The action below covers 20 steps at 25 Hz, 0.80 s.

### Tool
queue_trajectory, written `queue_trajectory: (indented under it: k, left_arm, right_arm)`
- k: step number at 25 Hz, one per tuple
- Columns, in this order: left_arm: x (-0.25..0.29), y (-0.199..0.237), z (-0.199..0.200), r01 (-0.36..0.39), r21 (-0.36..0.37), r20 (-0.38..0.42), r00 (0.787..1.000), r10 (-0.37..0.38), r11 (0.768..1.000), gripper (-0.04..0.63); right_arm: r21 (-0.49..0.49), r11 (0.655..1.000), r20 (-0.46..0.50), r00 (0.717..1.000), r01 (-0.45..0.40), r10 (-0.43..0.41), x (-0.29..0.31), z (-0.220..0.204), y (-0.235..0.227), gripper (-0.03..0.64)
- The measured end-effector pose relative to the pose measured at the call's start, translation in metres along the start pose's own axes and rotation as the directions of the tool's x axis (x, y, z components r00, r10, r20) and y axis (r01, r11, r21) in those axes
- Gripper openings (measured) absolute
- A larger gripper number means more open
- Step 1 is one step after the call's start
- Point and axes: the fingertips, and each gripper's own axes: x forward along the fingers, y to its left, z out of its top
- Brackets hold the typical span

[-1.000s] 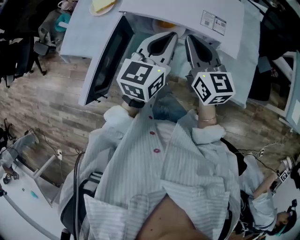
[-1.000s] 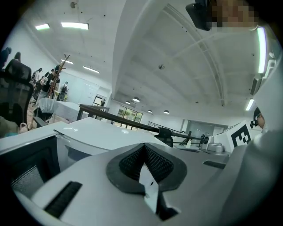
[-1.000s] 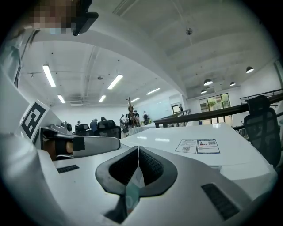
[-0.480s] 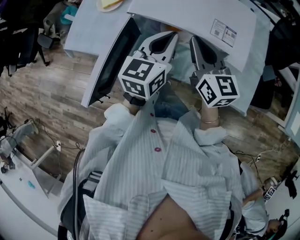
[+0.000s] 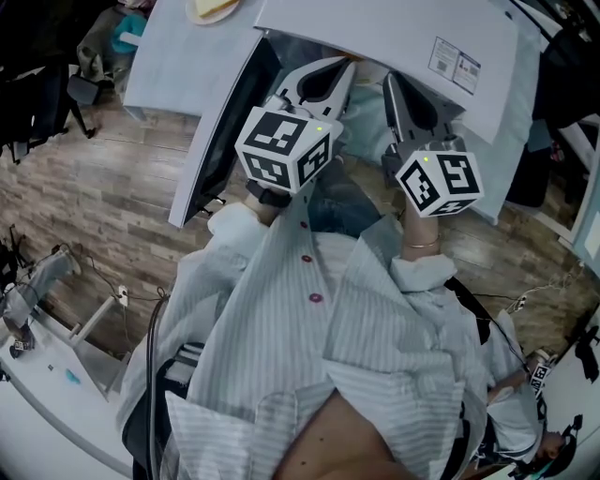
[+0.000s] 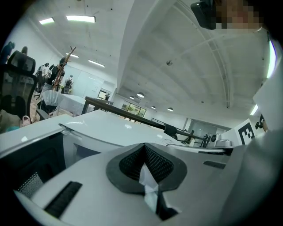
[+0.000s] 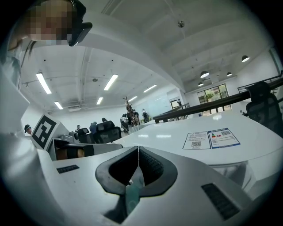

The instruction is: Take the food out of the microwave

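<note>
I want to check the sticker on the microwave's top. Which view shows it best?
The right gripper view: the sticker lies near, large, its two panels distinct. The head view shows it small and skewed on the microwave. The left gripper view shows no sticker.

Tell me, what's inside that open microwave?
Hardly anything shows: the microwave's white top covers the cavity, and the left gripper and right gripper block its opening. No food is visible.

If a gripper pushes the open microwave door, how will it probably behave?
The microwave door stands open, joined to the microwave along one edge, so it would probably swing, not slide. Its flat framed panel looks stiff, unlikely to bend.
</note>
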Motion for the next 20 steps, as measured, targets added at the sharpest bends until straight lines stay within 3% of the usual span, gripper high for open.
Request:
queue_trajectory:
  k: [20]
  left_arm:
    - [0.031,0.049,-0.073,-0.048,-0.117,-0.140,0.990,0.031,0.992,0.008]
  right_arm:
    - [0.164,0.976,-0.141,0.982,0.145,-0.123,0.025,-0.098,-0.037,0.033]
